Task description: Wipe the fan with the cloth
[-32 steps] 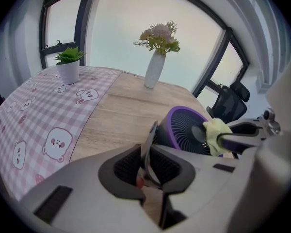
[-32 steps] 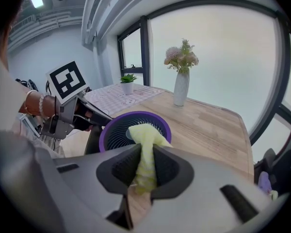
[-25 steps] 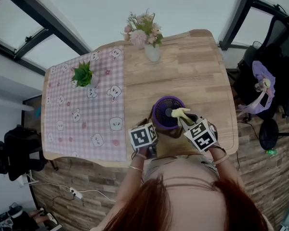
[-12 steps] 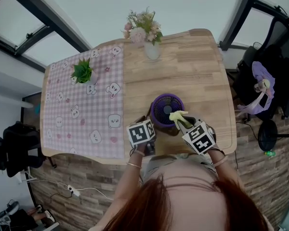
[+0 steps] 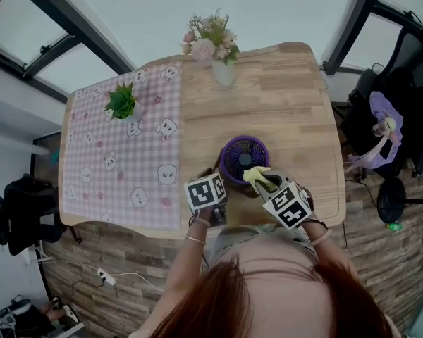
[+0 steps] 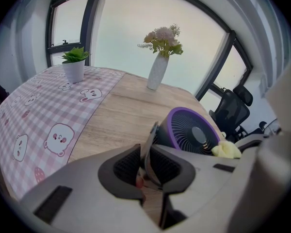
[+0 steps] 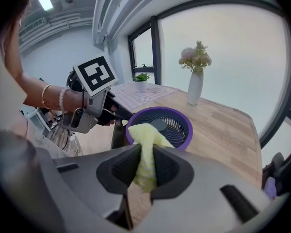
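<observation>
Shows one wooden tabletop, its left part under one pink checked mat printed with cartoon animals. Counts, toward the near edge, one purple fan, grille facing upward; at the far edge, one white vase of flowers; on the mat, one potted plant. Shows two tongs: left tongs closed on the fan's dark stand, right tongs closed on one yellow cloth, its free end touching the fan's near rim.
</observation>
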